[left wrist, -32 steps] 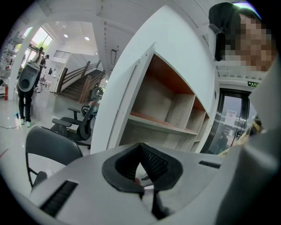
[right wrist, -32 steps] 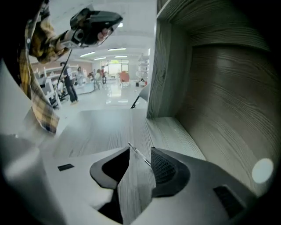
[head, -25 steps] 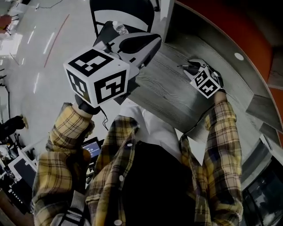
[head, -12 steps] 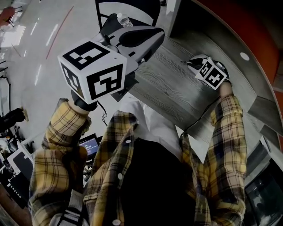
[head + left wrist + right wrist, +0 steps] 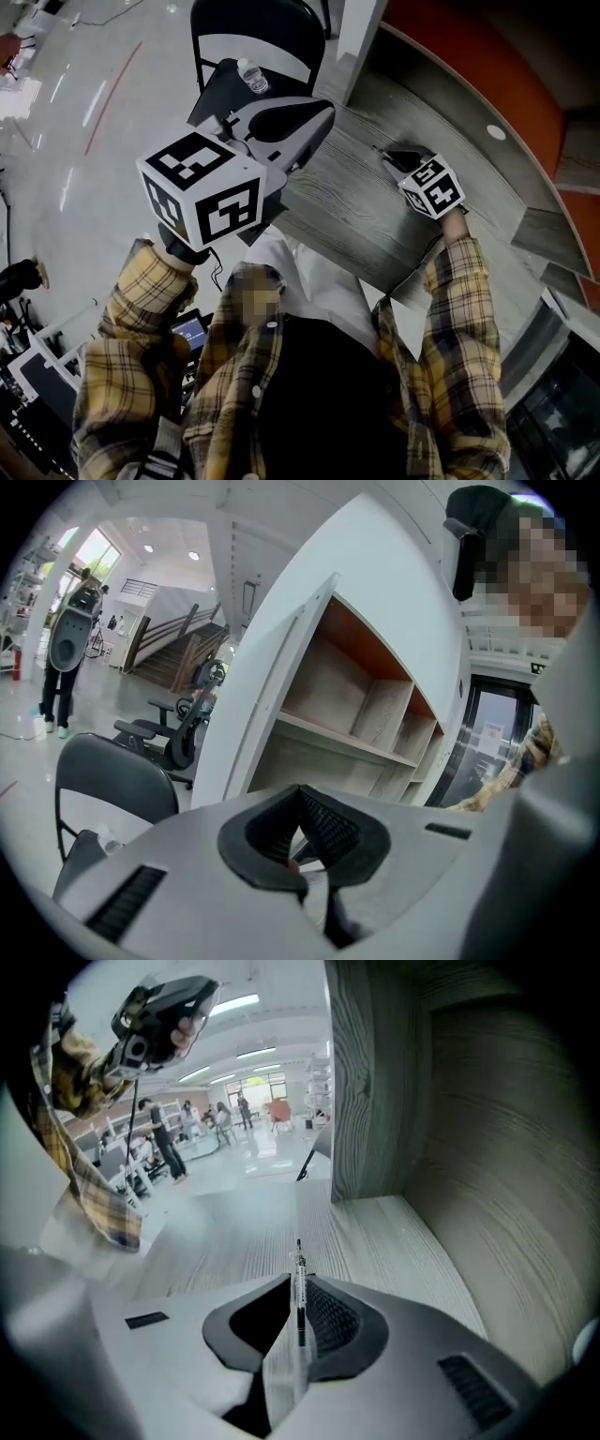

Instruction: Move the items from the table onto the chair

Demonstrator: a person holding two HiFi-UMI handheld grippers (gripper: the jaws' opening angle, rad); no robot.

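Observation:
A thin black-and-white pen [image 5: 300,1302] stands clamped between the pads of my right gripper [image 5: 298,1274], just above the grey wooden table [image 5: 234,1232]. Its jaws have just been closing, and the pen is between them. In the head view that right gripper [image 5: 396,156] sits at the table's far right side. My left gripper [image 5: 322,101] hovers over the table's left corner with its jaws shut and nothing visible between them; the same gripper [image 5: 302,797] points toward the dark chair [image 5: 112,780]. The chair [image 5: 258,33] stands beyond the table with a water bottle [image 5: 251,75] on its seat.
An upright grey panel [image 5: 361,1072] and a curved wall [image 5: 506,1147] close in the table's far right side. A white shelf unit [image 5: 356,705] rises behind the chair. People stand far off on the shiny floor [image 5: 84,112]. Equipment lies on the floor at the left.
The right gripper's marker cube has rolled and shifted a little left over the table. The left gripper has stayed about where it was.

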